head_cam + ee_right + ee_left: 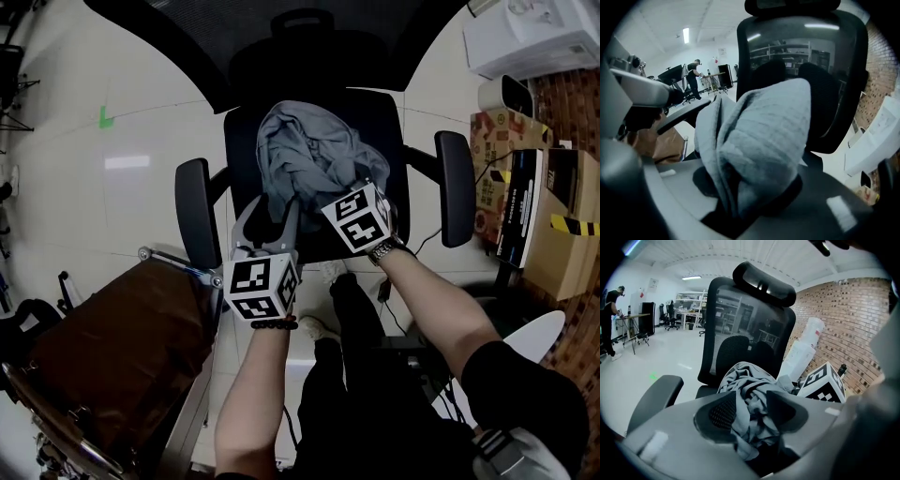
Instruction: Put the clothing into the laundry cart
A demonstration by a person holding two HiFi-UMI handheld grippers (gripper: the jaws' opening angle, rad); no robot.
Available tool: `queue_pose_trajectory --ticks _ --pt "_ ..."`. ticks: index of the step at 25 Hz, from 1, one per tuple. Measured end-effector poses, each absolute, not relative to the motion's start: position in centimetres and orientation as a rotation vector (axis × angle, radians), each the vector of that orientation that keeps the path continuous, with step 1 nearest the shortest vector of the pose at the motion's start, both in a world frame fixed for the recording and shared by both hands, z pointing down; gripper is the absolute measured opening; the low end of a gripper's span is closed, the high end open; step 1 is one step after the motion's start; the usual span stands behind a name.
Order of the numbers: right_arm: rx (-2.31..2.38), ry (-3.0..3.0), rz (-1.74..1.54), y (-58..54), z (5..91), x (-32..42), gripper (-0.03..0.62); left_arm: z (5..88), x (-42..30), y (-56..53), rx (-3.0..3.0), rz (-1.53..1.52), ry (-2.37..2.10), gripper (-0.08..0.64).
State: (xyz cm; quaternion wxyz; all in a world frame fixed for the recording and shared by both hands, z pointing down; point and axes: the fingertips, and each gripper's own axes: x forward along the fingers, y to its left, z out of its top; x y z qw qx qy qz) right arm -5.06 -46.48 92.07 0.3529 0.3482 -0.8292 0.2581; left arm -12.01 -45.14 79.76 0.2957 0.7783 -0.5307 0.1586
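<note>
Both grippers have the grey garment (309, 155) bunched over the office chair's (427, 122) seat. The left gripper (270, 223) has its jaws clamped on a fold, and the right gripper (359, 187) is pinched on a thick wad. Looks like the pick-up stage to me. Next it needs swinging to the laundry cart (122, 347) at lower left, clear of the armrest, then letting go.

black office chair (386, 127) (mesh back) near cardboard boxes (553, 262).
</note>
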Motion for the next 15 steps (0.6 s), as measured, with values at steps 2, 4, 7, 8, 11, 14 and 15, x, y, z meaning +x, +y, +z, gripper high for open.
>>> queue_pose_trajectory --ticks 2,4,7,8,11,14,15 --pt "0.905 -2.162 0.634 -46.1 89.9 -5.0 0.175 78.1 -12.3 -44.4 2.079 0.413 -1.430 0.201" --pt "0.915 -2.183 0.602 -45.7 87.5 -5.1 0.175 76.3 -12.6 -43.6 2.093 0.401 -1.452 0.199" --pt "0.929 -2.233 0.563 -45.3 83.6 -5.2 0.175 73.6 -12.8 -42.5 2.111 0.380 -1.485 0.199" --pt "0.934 -2.254 0.551 -45.2 82.2 -5.1 0.175 72.8 -12.8 -42.1 2.114 0.374 -1.496 0.199" --pt "0.944 -2.310 0.506 -44.5 77.7 -4.9 0.173 70.0 -12.9 -40.6 2.118 0.356 -1.533 0.199" --pt "0.950 -2.363 0.446 -43.4 72.9 -5.0 0.174 66.7 -13.5 -38.9 2.128 0.333 -1.578 0.199" --pt "0.950 -2.381 0.424 -42.9 71.1 -5.2 0.174 65.4 -13.8 -38.4 2.133 0.324 -1.596 0.199"
